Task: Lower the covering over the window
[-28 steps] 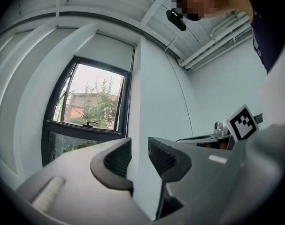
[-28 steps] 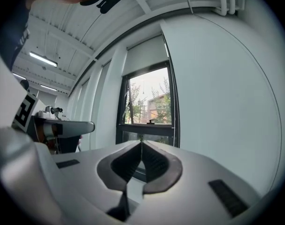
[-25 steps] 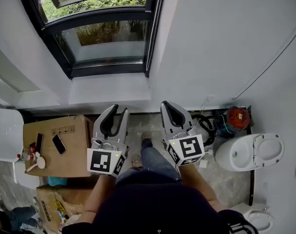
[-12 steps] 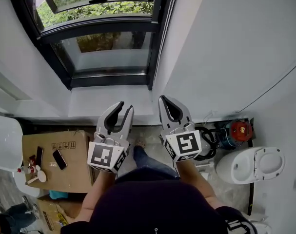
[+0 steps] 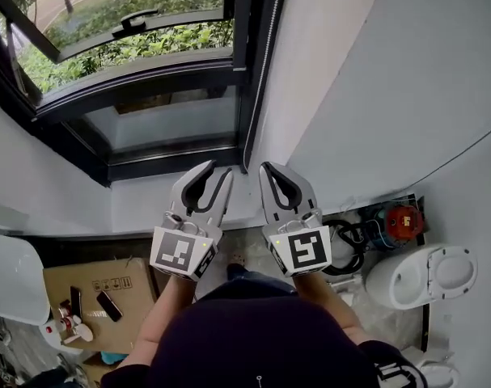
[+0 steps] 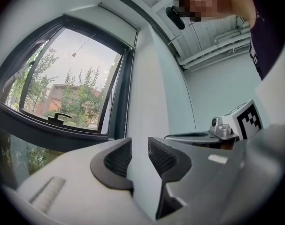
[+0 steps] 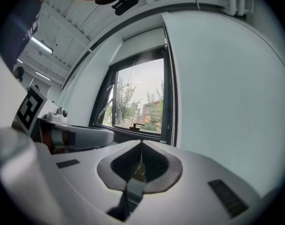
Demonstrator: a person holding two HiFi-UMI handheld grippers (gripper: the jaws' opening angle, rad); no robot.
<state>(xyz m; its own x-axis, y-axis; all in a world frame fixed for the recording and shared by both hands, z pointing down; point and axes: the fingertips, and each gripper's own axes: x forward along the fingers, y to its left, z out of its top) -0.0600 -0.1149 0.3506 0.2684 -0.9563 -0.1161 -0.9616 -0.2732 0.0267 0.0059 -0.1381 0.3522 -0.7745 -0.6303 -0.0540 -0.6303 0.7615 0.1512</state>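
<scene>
Held side by side just below the window (image 5: 164, 124), the left gripper (image 5: 219, 170) has its jaws apart and empty, while the right gripper (image 5: 268, 170) has its jaws pressed together.

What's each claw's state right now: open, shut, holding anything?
Left claw: open, nothing between its jaws.
Right claw: shut, empty.

The black metal window frame (image 5: 140, 83) crossed the upper left, with green foliage (image 5: 99, 55) beyond it. The smooth wall (image 5: 374, 71) at upper right was plain white. The pale grey left gripper (image 5: 217, 170) and right gripper (image 5: 267, 168) had black ridged pads and white cubes with black square markers. At lower left, the cardboard box (image 5: 63, 277) was brown. At right, the round canister (image 5: 404, 219) was red.
</scene>
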